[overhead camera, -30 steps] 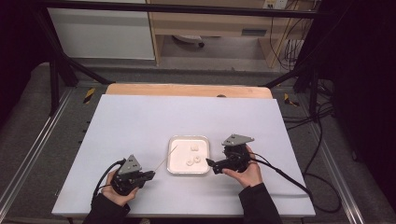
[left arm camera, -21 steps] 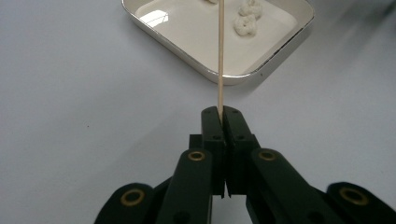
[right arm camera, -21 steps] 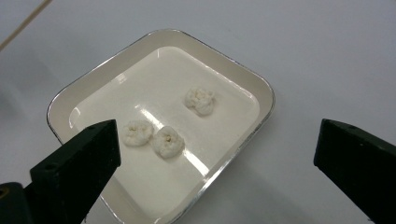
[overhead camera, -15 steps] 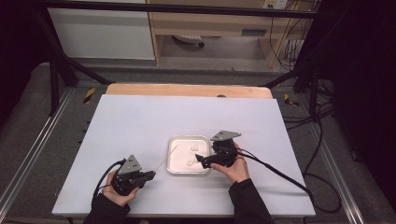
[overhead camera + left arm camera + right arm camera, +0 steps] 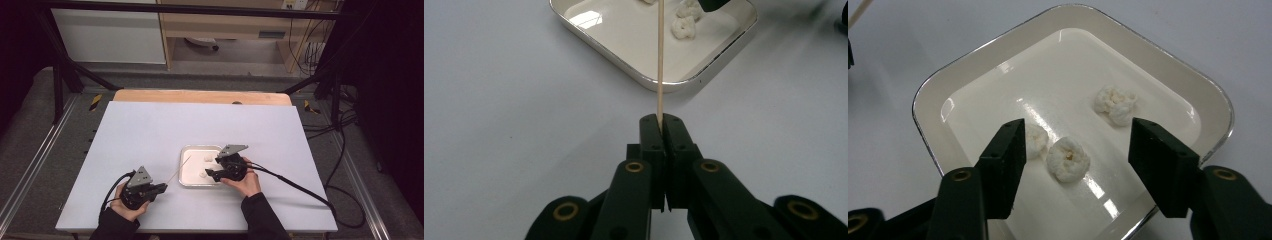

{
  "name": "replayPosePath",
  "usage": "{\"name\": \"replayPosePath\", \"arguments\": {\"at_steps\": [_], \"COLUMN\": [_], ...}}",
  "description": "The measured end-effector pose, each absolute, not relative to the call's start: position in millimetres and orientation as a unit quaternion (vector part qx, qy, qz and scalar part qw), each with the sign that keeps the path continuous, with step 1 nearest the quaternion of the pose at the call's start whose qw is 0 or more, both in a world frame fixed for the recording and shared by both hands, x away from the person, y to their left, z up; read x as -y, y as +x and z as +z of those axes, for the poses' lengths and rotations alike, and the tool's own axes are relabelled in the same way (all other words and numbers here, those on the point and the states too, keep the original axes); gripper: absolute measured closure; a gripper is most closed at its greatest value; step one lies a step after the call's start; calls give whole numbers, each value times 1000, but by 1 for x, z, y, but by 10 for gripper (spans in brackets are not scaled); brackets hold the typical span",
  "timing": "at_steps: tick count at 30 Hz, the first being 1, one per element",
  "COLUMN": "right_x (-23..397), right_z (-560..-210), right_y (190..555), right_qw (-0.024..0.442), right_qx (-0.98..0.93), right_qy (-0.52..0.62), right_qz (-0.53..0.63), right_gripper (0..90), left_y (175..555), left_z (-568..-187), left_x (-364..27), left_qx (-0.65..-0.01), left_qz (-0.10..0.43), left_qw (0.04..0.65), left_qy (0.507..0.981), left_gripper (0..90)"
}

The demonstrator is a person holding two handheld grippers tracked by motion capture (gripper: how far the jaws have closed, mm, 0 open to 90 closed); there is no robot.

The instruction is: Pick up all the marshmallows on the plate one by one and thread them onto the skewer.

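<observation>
A shallow white tray [image 5: 192,167] [image 5: 1073,10] lies on the table and holds three white popcorn-like pieces. My right gripper [image 5: 207,175] [image 5: 1080,145] hangs low over the tray. Its jaws have just been closing, and one piece [image 5: 1068,159] lies between them untouched. A second piece [image 5: 1035,140] sits against the left jaw, a third [image 5: 1116,105] farther off. My left gripper [image 5: 162,187] [image 5: 660,120] rests left of the tray, shut on a thin wooden skewer [image 5: 178,170] [image 5: 660,60] that reaches over the tray rim [image 5: 704,75].
The white tabletop [image 5: 200,125] stretches wide beyond the tray, with a wooden strip [image 5: 200,96] along its far edge. Black cables [image 5: 295,182] trail from the right gripper toward the table's right edge. Metal frame rails run along both sides.
My right gripper has moved left and down over the tray, and its jaws have narrowed around a popcorn piece. The left gripper and skewer have stayed put.
</observation>
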State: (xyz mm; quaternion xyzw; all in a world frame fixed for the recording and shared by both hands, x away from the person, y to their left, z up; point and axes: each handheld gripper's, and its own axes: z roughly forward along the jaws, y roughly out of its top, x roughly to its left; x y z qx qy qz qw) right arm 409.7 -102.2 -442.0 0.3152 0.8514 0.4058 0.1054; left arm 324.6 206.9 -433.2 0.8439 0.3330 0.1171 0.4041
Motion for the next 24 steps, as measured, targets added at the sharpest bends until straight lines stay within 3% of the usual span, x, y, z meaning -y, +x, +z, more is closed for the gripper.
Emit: {"name": "replayPosePath", "arguments": {"at_steps": [9,24], "right_x": [100,98], "right_z": [-449,-453], "right_y": [411,411], "right_qw": [103,103], "right_qx": [-858,-860], "right_qy": [307,301], "right_qz": [398,400], "right_gripper": [589,676], "left_y": [324,324], "left_z": [-434,-434], "left_x": [-206,-205], "left_qx": [-334,-332], "left_qz": [117,117], "left_qw": [405,406], "left_qy": [843,844], "left_gripper": [885,885]}}
